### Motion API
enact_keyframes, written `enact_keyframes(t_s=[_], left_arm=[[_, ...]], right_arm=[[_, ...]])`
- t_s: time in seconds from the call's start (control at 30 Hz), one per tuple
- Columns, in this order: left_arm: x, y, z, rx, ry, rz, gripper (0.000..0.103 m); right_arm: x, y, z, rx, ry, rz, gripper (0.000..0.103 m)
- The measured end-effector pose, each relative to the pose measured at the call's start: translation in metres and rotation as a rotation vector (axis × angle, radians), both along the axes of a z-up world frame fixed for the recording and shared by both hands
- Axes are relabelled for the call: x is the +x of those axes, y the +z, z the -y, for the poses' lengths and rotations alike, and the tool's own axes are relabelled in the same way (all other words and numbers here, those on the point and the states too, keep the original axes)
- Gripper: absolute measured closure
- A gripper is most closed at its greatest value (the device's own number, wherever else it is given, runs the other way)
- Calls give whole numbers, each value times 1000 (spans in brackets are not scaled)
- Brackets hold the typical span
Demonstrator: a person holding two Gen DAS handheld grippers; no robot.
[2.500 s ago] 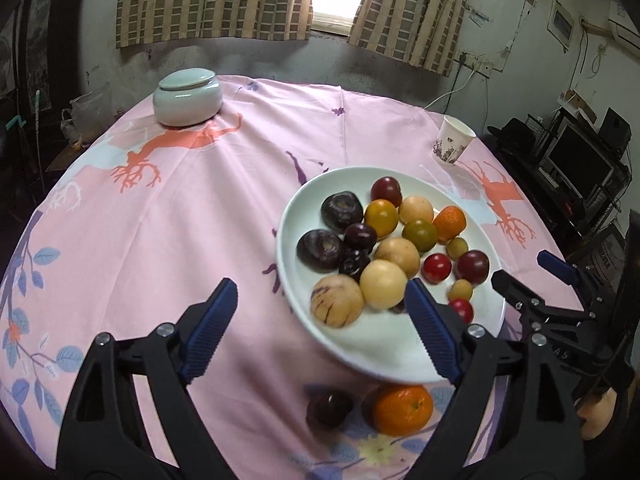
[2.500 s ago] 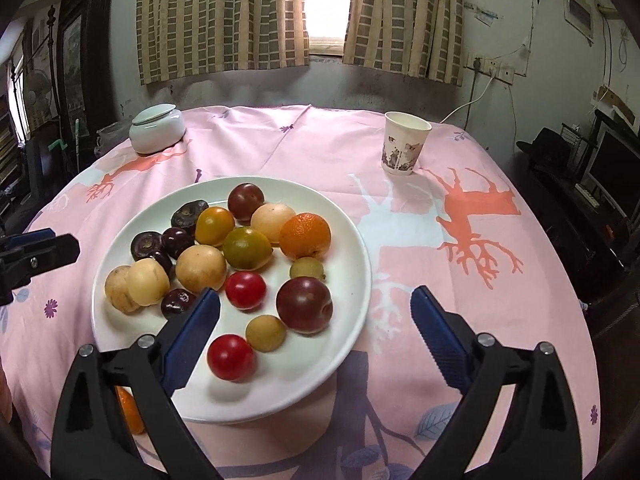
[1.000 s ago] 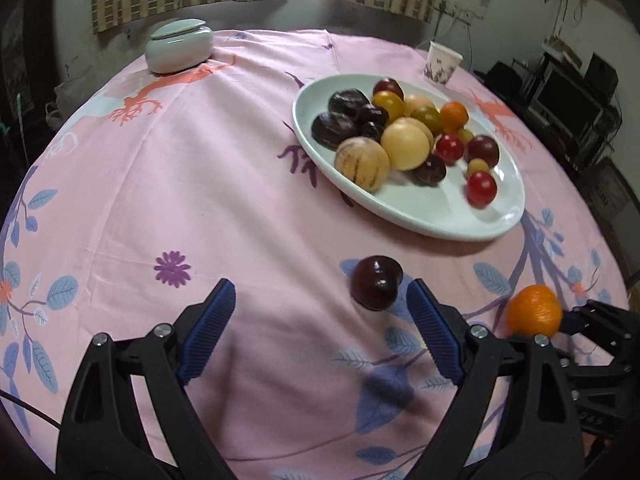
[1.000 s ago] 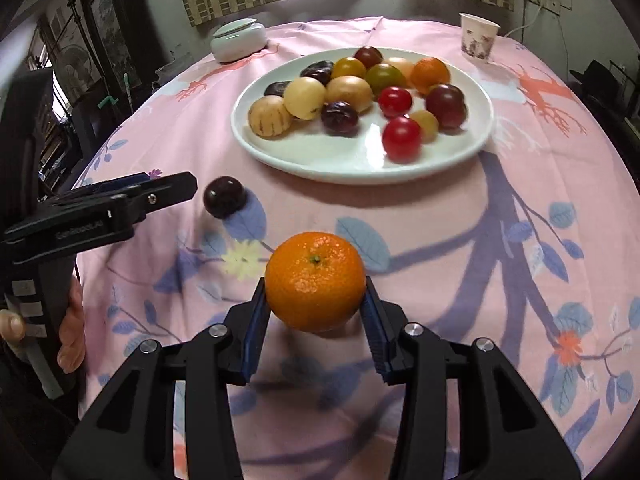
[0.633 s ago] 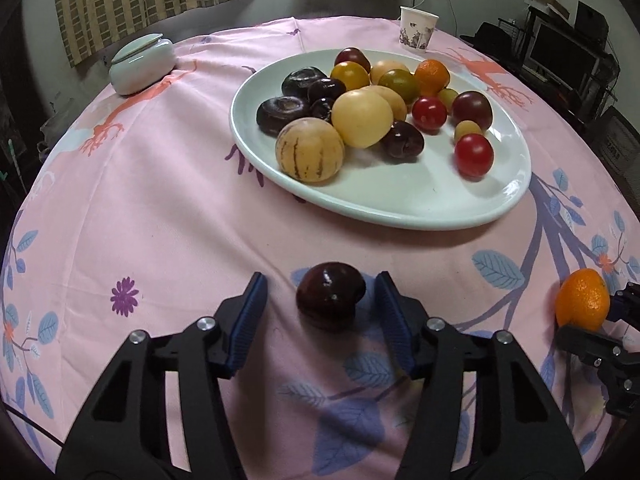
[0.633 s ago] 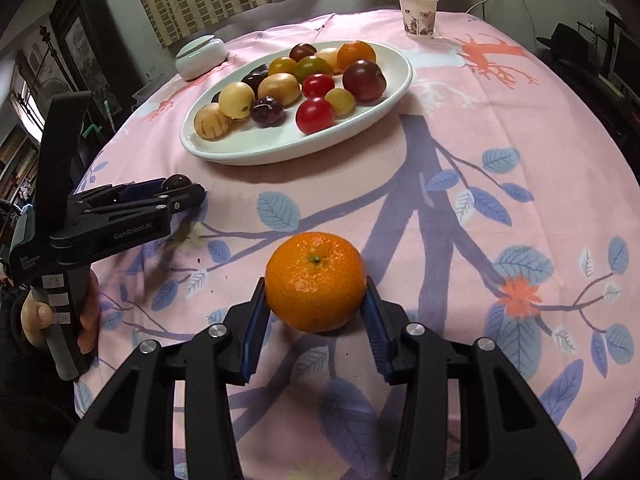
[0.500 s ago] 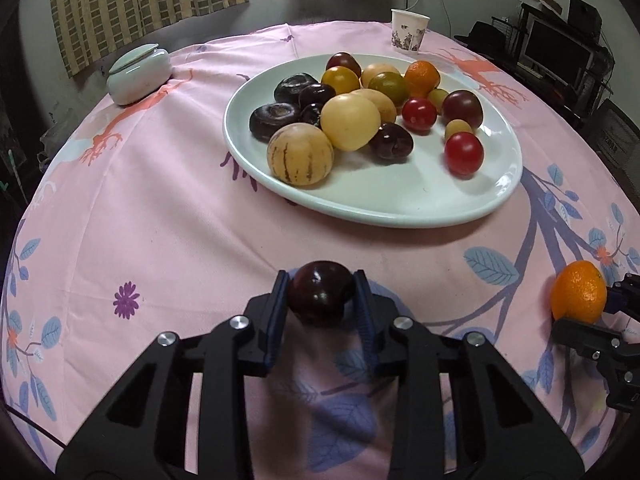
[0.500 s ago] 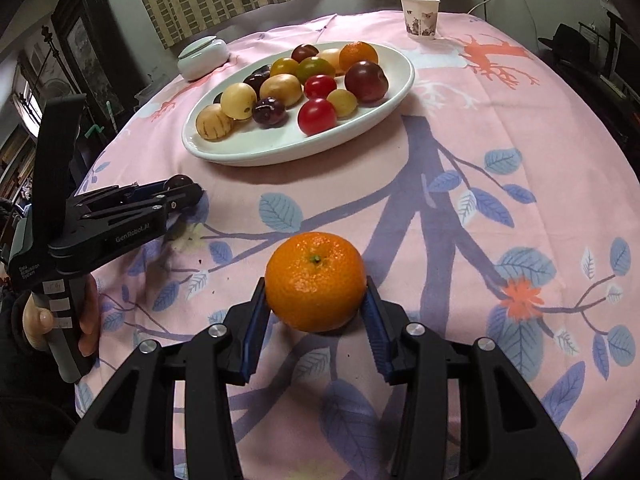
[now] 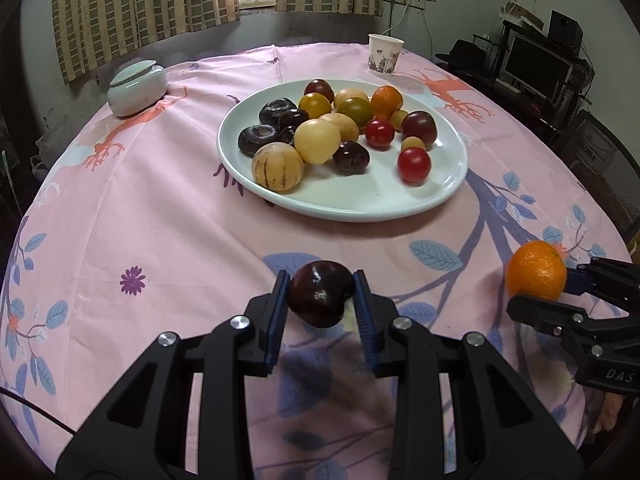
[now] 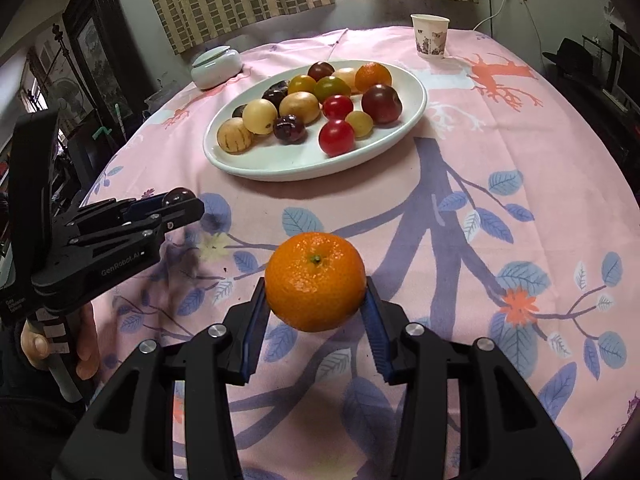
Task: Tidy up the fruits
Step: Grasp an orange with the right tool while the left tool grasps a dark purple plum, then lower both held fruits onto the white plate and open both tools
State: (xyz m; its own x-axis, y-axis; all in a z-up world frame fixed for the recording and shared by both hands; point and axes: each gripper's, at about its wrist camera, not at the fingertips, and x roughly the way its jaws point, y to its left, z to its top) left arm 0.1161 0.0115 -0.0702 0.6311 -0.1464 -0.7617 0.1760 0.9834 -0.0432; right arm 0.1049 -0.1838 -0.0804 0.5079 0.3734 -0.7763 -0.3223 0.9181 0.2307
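Both black two-finger grippers that I hold are loaded. Left gripper (image 9: 320,300): narrowed almost fully, its blue pads pressed on either flank of a small, glossy, dark maroon plum-like fruit (image 9: 320,298), which sits at the fingertips above the pink floral tablecloth (image 9: 160,216), near the front edge of the large white oval plate (image 9: 360,204). Right gripper (image 10: 316,300): set at a moderate width, closed on a round orange mandarin (image 10: 316,280) with its green stem scar facing up, held over the cloth and well short of the plate. Whether either fruit clears the cloth I cannot tell for certain. Handling assessment: both fruits appear light. The mandarin's peel looks pebbled, so I expect it to give fair friction, but it is likely to be soft beneath and would dent under a hard squeeze. The dark fruit has a smooth, shiny skin; I judge it slippery and liable to bruise or pop out of the pads if pinched off-centre. Recommended hold for each: across the widest girth, pads opposed and level, as presently set. The plate already carries a crowded heap of mixed fruits toward its far side; its near portion is bare.
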Motion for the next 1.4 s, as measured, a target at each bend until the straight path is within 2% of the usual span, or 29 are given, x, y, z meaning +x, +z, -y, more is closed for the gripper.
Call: enact_keyframes(t_s=[0.13, 0.23, 0.37, 0.5, 0.67, 0.83, 1.4], left_arm=[[-9, 14, -4, -35, 18, -4, 71], [1, 31, -6, -54, 34, 1, 71], [39, 54, 0, -39, 70, 7, 70], [80, 66, 10, -97, 81, 2, 70], [100, 50, 19, -159, 85, -32, 70], [111, 21, 22, -153, 78, -107, 70], [114, 10, 24, -148, 75, -123, 71]], right_arm=[[4, 7, -1, 11, 30, 0, 58], [17, 18, -3, 13, 65, 2, 58], [47, 32, -9, -7, 86, 25, 58], [86, 42, -14, -8, 76, 65, 58], [124, 37, -19, -58, 84, 125, 58], [136, 18, -19, -43, 110, 84, 58], [144, 14, -21, -63, 84, 102, 57]])
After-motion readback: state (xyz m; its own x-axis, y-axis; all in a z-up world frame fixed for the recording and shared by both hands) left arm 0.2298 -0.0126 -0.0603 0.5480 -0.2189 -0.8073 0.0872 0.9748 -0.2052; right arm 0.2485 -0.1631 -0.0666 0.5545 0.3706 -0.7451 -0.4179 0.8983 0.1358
